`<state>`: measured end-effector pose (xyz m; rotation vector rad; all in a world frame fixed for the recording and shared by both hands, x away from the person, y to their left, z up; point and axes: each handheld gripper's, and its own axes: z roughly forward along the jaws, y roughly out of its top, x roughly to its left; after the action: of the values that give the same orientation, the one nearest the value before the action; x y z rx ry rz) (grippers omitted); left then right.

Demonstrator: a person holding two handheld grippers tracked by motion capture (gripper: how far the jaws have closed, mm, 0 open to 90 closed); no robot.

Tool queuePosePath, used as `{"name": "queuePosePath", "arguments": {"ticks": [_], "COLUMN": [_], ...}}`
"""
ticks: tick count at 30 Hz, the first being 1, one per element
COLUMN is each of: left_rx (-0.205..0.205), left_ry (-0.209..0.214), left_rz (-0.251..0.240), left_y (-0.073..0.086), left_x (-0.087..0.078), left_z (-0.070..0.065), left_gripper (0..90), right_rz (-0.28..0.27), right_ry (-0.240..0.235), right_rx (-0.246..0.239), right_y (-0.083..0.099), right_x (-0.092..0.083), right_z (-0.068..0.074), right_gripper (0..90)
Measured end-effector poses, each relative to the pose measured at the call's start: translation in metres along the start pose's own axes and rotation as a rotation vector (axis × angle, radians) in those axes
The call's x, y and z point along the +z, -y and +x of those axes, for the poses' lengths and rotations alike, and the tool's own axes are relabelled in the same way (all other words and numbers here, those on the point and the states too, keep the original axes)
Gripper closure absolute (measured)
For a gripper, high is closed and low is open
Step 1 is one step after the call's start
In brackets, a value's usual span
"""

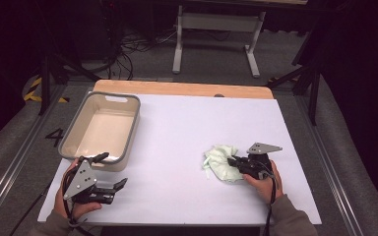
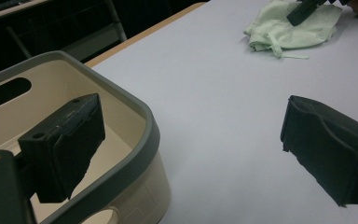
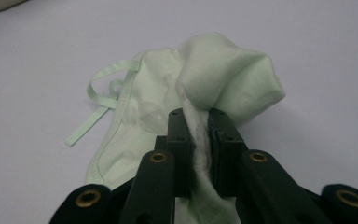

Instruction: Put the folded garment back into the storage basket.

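A crumpled pale green cloth (image 1: 219,162) with thin ties lies on the white table cover, right of centre. My right gripper (image 1: 234,161) reaches it from the right. In the right gripper view its jaws (image 3: 196,116) are shut on a bunched fold of the cloth (image 3: 233,74), which rises above the fingertips. My left gripper (image 1: 112,169) rests at the near left with its jaws wide apart and nothing between them. In the left gripper view (image 2: 191,135) one jaw hangs over the bin's corner, and the cloth (image 2: 298,28) and the right gripper (image 2: 303,11) show far off.
A beige bin with a grey rim (image 1: 106,96) stands empty at the left, its near corner (image 2: 149,121) right beside my left gripper. The white cover (image 1: 177,132) lies bare between the bin and the cloth. A wooden edge (image 1: 177,88) runs along the far side.
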<state>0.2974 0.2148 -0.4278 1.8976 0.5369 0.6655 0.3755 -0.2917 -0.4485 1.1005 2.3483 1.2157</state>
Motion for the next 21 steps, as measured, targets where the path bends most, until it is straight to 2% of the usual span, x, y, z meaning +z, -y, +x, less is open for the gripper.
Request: {"name": "queuePosePath", "arguments": {"ticks": [9,10,13,19,20,21], "left_rx": [0.001,0.000,0.003,0.001,0.016,-0.002], "left_ry": [-0.003,-0.003,-0.006,-0.005,-0.013,-0.002], "left_rz": [-0.004,-0.005,-0.007,-0.008,-0.005,-0.008], "left_y": [0.000,0.000,-0.001,-0.001,-0.001,-0.001], "left_x": [-0.001,-0.001,-0.002,-0.002,-0.003,-0.002], "left_z": [0.000,0.000,0.000,0.000,0.001,0.000], "left_gripper": [7.1,7.1,7.0,7.0,7.0,7.0], "right_rz": [-0.085,-0.119,-0.156,-0.187,-0.193,-0.197], "right_ry": [0.014,0.022,0.038,0.059,0.061,0.064], "right_rx": [-0.015,-0.004,-0.005,-0.011,-0.009,-0.009], "right_y": [-0.005,-0.006,-0.007,-0.008,-0.008,-0.008], "right_x": [-0.013,-0.018,-0.024,-0.030,-0.030,-0.031], "right_z": [0.004,0.004,0.003,0.003,0.003,0.003], "right_gripper": [81.2,81.3,81.3,81.2,81.2,81.2]}}
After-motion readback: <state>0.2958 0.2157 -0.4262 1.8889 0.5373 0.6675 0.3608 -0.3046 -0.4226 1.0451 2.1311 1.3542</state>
